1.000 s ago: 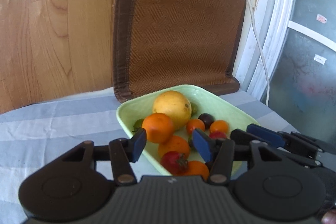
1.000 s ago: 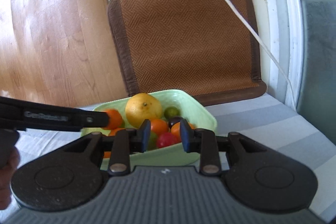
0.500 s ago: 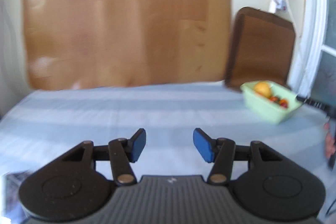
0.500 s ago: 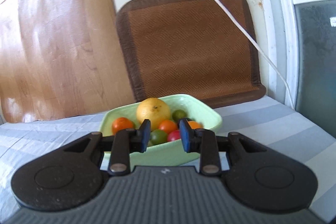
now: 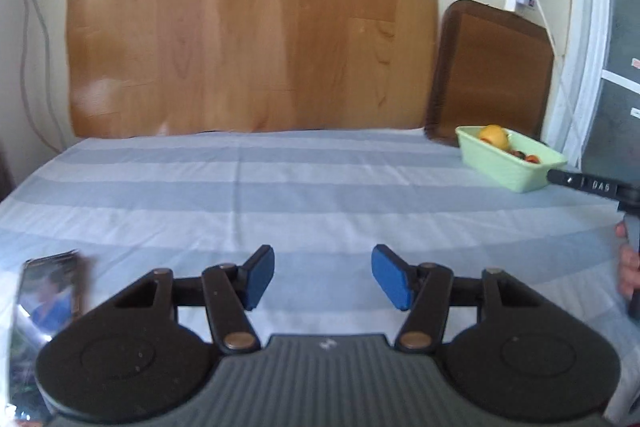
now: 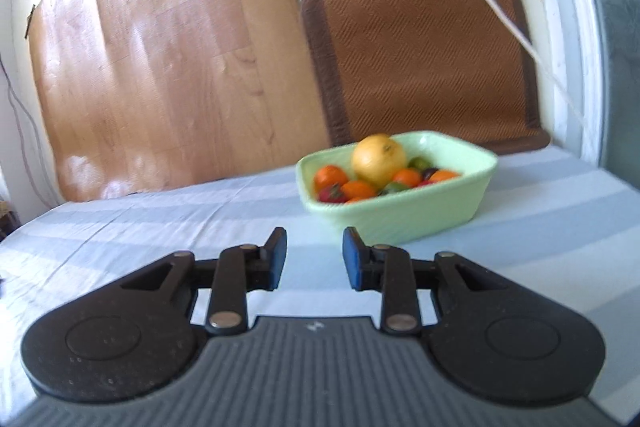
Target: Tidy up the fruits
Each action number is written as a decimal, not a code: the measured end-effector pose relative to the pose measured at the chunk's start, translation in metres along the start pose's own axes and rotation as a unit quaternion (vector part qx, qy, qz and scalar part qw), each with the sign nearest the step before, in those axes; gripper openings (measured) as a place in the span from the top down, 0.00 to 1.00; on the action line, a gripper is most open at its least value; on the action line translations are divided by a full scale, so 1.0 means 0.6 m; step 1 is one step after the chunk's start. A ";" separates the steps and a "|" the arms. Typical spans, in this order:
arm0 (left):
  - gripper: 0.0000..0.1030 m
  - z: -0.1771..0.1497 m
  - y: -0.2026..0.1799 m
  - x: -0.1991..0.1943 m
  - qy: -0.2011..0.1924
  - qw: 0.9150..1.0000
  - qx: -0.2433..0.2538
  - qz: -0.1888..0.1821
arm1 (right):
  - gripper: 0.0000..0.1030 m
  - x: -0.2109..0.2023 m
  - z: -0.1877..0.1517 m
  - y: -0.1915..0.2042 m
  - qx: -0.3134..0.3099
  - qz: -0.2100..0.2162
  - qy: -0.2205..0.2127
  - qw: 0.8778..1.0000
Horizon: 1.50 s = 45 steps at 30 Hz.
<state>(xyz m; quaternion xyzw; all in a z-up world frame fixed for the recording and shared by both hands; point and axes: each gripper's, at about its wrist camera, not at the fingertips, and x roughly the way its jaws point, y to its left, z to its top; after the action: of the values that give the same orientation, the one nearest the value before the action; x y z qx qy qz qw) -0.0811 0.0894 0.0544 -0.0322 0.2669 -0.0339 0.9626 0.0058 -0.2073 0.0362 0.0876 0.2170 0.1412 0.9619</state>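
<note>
Fruits [image 6: 378, 169] all piled in green dish [image 6: 420, 219] at far right of striped worktop [image 5: 280, 195]; none loose on cloth. Left tongs [image 5: 323, 277] and right tongs [image 6: 315, 257] both released, empty, apart from dish. Task looks finished.

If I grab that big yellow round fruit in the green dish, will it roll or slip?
The big yellow round fruit looks smooth and wide, so it may slip between narrow fingers. It sits atop smaller fruits in the pale green rectangular dish, so lifting it could probably shift them.
</note>
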 end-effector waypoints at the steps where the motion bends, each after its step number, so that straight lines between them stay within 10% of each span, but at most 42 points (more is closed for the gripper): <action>1: 0.45 0.008 -0.020 0.021 -0.001 1.000 0.003 -0.009 | 0.68 0.000 -0.005 0.010 -0.002 0.005 0.007 1.000; 19: 0.42 0.029 -0.131 0.211 0.044 0.998 0.007 0.034 | 0.67 0.016 -0.030 0.027 0.050 -0.043 0.015 0.998; 45: 0.27 0.027 -0.137 0.197 0.010 0.998 0.026 0.054 | 0.56 -0.004 -0.034 0.017 0.078 -0.039 -0.023 0.996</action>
<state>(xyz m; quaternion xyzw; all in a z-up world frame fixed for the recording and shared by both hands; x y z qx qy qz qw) 0.0245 -0.0016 0.0142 0.0072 0.2773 0.0113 0.9607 -0.0077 -0.1961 0.0216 0.1571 0.2082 0.0837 0.9617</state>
